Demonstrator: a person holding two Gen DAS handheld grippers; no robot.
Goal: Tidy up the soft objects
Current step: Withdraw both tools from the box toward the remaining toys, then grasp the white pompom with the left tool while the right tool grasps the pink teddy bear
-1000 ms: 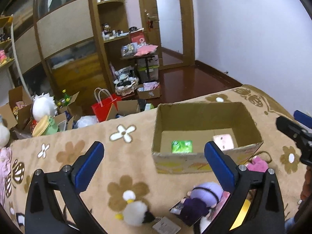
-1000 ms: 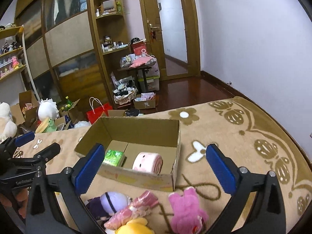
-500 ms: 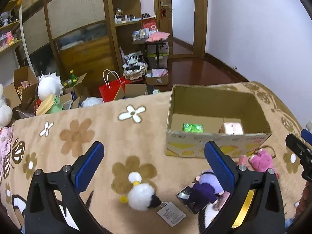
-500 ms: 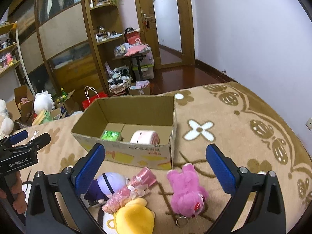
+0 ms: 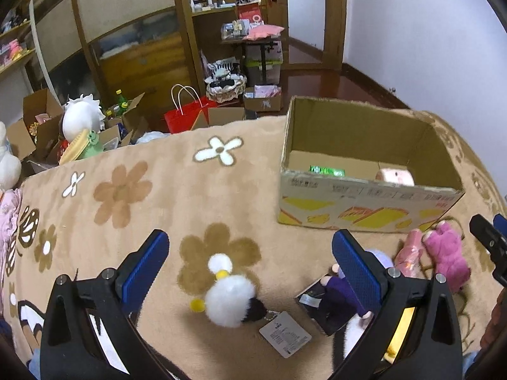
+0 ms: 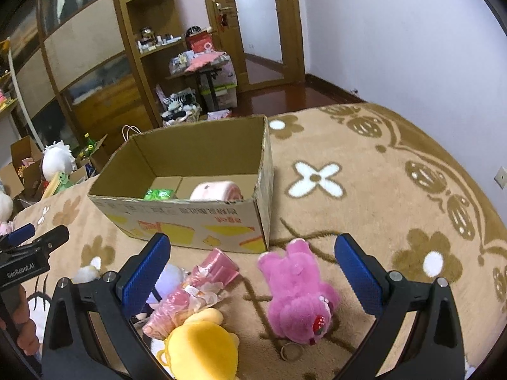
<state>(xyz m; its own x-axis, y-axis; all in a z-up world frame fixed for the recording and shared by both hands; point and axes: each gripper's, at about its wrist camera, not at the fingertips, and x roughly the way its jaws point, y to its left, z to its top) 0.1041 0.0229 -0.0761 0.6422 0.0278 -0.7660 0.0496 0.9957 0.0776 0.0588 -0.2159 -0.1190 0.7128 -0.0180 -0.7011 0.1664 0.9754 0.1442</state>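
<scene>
An open cardboard box (image 5: pixel 370 198) (image 6: pixel 196 221) stands on the flowered carpet, holding a green packet (image 6: pixel 158 194) and a pink roll (image 6: pixel 217 191). My left gripper (image 5: pixel 250 255) is open above a white fluffy toy (image 5: pixel 229 294); a purple-haired doll (image 5: pixel 340 285) lies by its right finger. My right gripper (image 6: pixel 252 261) is open over a magenta plush bear (image 6: pixel 298 294). Beside the bear lie a pink wrapped packet (image 6: pixel 196 288) and a yellow plush (image 6: pixel 199 348). The left gripper's tips show at the right wrist view's left edge.
The beige carpet (image 5: pixel 152 190) ends at a far edge. Beyond it are cartons, a red bag (image 5: pixel 187 117), a white plush (image 5: pixel 80 117) and wooden cabinets (image 5: pixel 136 47). A white tag (image 5: pixel 285 337) lies by the fluffy toy. A hand (image 6: pixel 19 326) holds the left tool.
Both grippers have drawn back from the box and dipped toward the toys in front of it; the box looks farther up in each view. Both stay open and empty.
</scene>
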